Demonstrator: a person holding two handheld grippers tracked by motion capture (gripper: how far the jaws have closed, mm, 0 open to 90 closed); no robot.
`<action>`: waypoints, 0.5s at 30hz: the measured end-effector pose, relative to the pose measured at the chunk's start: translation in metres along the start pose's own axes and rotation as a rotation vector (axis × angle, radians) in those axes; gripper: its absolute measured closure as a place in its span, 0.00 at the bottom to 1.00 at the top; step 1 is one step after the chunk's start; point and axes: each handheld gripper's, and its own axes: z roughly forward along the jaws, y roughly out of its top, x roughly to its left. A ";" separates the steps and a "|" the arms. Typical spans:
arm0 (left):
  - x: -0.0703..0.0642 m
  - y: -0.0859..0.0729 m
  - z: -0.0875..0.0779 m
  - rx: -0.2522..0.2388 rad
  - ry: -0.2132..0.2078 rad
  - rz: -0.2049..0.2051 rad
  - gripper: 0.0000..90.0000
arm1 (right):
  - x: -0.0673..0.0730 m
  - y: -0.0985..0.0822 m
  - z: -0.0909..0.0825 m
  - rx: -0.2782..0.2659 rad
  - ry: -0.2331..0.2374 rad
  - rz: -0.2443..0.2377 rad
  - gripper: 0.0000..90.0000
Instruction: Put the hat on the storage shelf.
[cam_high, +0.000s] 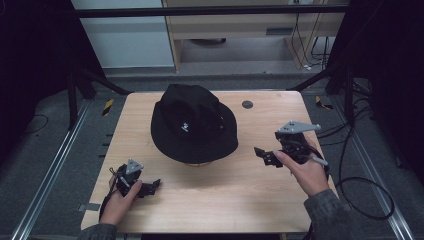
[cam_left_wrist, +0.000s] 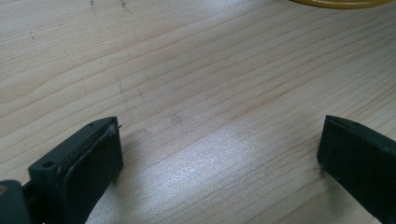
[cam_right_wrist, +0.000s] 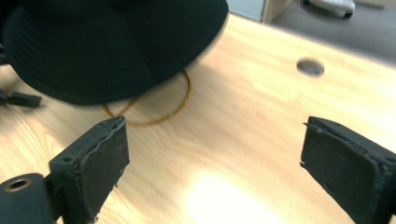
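A black bucket hat (cam_high: 194, 123) sits brim-down on the far middle of the wooden bench (cam_high: 225, 200), resting on a yellow ring (cam_right_wrist: 180, 100) whose edge peeks out under the brim in the right gripper view. The left tool (cam_high: 150, 187) lies low on the bench's near left part, well apart from the hat, which stands ahead of it and to its right; its jaws are spread wide over bare wood, holding nothing. The right tool (cam_high: 262, 154) hovers near the bench's right side, pointed toward the hat and near its brim, not touching it; its jaws too stand wide and empty. A small dark round hole (cam_high: 247, 104) marks the bench beyond the hat.
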 end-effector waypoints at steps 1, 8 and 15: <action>0.000 0.000 0.000 0.000 0.000 0.000 0.00 | -0.001 -0.008 0.003 0.009 -0.002 0.005 0.10; 0.000 0.000 0.000 0.000 0.000 0.000 0.00 | 0.002 -0.078 0.039 0.119 -0.015 0.071 0.10; 0.000 0.000 0.000 0.000 0.000 0.000 0.00 | 0.000 -0.099 0.055 0.178 -0.063 0.069 0.09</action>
